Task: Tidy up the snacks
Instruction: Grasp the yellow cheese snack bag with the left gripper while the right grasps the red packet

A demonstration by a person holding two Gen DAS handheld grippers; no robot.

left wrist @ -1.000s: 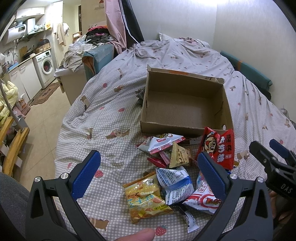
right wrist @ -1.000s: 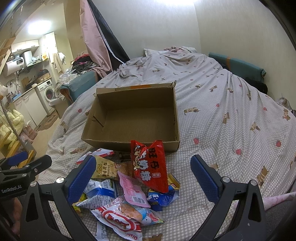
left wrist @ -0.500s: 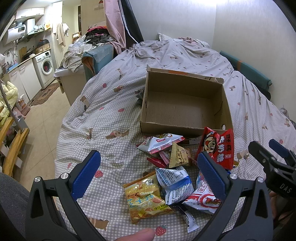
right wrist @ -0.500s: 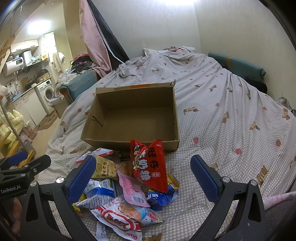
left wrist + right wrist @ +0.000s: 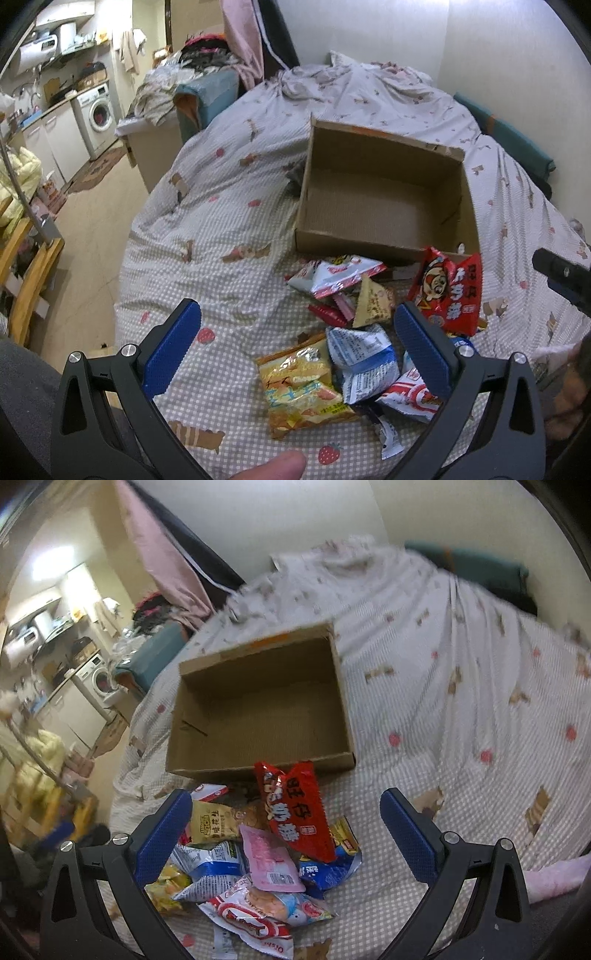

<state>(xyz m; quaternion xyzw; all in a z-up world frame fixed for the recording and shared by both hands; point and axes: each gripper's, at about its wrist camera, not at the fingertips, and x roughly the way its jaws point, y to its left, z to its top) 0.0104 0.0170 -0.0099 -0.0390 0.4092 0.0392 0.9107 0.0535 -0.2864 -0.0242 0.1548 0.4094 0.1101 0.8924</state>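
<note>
Box: cardboard box [image 5: 384,195] empty — nothing packed.
Snacks: pile of packets [image 5: 258,853] loose on bedspread [image 5: 221,229].
Left gripper [image 5: 295,347]: fingers wide, empty.
Right gripper [image 5: 288,834]: wide — empty.

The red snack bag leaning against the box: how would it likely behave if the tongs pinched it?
The red snack bag looks like thin glossy film, so it would probably crumple and flop rather than hold shape. It seems puffed, likely light for its size. Propped against the cardboard box, it may slide or fall flat if nudged.
</note>
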